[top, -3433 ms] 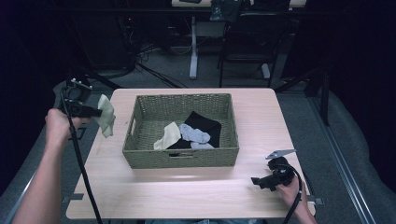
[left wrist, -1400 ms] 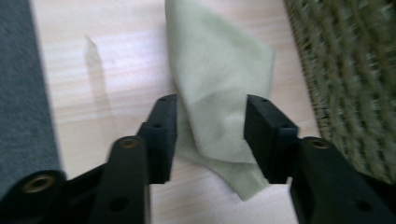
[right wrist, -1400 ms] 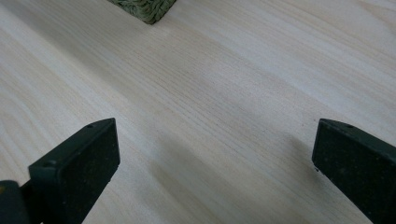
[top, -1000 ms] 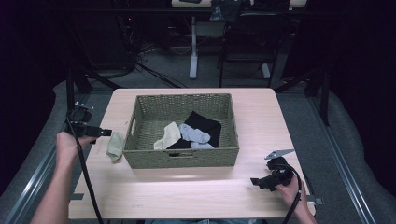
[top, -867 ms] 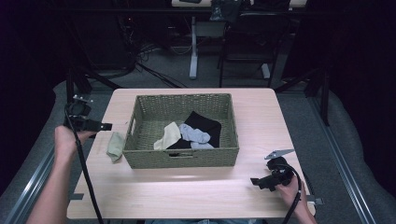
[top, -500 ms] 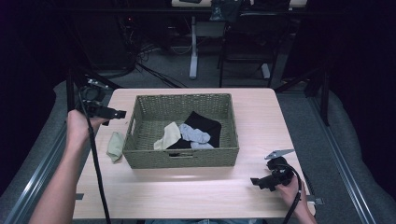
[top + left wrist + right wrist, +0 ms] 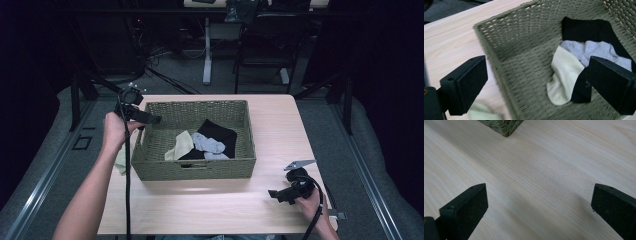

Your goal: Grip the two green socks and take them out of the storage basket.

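The left gripper is hanging wide open and empty over the basket's left rim, reaching for the cream sock near the basket's middle; it risks snagging the grey sock too.

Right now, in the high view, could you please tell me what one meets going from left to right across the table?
Pale green sock on the table → left gripper → cream sock in the basket → grey sock → right gripper.
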Available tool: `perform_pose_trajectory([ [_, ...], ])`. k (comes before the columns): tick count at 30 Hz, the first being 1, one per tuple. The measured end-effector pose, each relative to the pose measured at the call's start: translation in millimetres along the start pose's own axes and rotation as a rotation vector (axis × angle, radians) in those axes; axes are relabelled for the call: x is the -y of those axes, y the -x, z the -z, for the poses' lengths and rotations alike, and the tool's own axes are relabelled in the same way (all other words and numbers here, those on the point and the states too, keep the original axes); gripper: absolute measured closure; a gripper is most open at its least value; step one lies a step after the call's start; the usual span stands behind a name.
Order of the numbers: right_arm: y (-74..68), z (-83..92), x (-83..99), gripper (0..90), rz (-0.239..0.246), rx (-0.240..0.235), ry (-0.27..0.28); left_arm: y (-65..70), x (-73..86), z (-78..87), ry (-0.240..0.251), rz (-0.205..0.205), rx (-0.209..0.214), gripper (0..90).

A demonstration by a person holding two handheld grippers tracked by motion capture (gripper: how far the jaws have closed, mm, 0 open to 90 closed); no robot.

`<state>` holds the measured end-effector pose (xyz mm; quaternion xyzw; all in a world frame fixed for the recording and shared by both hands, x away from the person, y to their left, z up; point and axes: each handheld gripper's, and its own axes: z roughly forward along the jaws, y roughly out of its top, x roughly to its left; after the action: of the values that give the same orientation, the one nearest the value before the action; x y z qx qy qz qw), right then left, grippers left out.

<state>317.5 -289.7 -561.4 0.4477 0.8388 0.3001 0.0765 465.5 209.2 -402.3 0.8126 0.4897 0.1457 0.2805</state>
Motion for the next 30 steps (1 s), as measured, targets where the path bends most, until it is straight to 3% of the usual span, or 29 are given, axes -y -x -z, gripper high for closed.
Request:
perform_pose_trajectory([
  [6,-0.5,0.4,-0.1,0.4,-0.006,0.002,-0.001,6.3,-2.4,-24.0,-0.015,-0.005,0.028,4.7],
  [12,-0.2,1.0,0.7,0.4,-0.019,-0.001,0.003,6.5,0.8,-47.1,-0.015,0.026,0.055,5.0],
  [21,-0.2,0.6,0.9,0.4,-0.020,-0.001,0.002,10.9,10.9,-87.0,-0.076,0.047,0.105,12.5],
  [30,-0.3,0.6,1.0,0.4,-0.019,-0.006,0.003,16.6,13.0,-115.1,-0.157,0.034,0.146,17.4],
])
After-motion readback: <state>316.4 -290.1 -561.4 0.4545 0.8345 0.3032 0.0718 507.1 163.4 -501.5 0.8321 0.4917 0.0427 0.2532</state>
